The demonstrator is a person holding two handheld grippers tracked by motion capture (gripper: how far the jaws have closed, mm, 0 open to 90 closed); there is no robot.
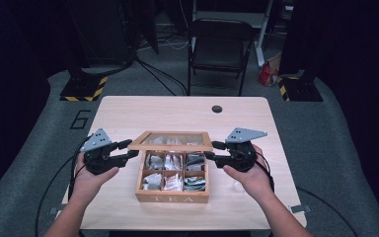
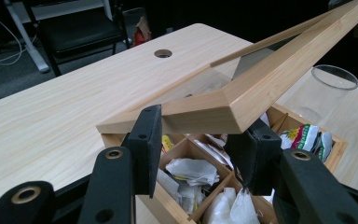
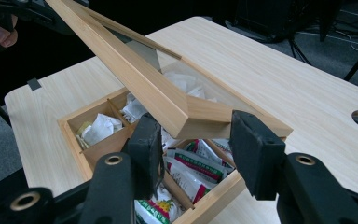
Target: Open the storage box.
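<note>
At table centre: two grippers flank a tea box (image 1: 172, 197)
Left gripper (image 1: 127, 150): jaws apart, straddling the lid's left front corner; whether the pads touch the wood, cannot tell
Right gripper (image 1: 216, 151): jaws apart around the lid's right front corner; no clear grip
Lid (image 1: 171, 141): wood frame with glass pane; raised at the front, tilted over the box
Box: open; six compartments with tea bags (image 1: 171, 181); "TEA" on front wall
Table (image 1: 128, 111): light wood; hole (image 1: 217, 108) near far edge
Beyond: black chair (image 1: 220, 47)
</note>
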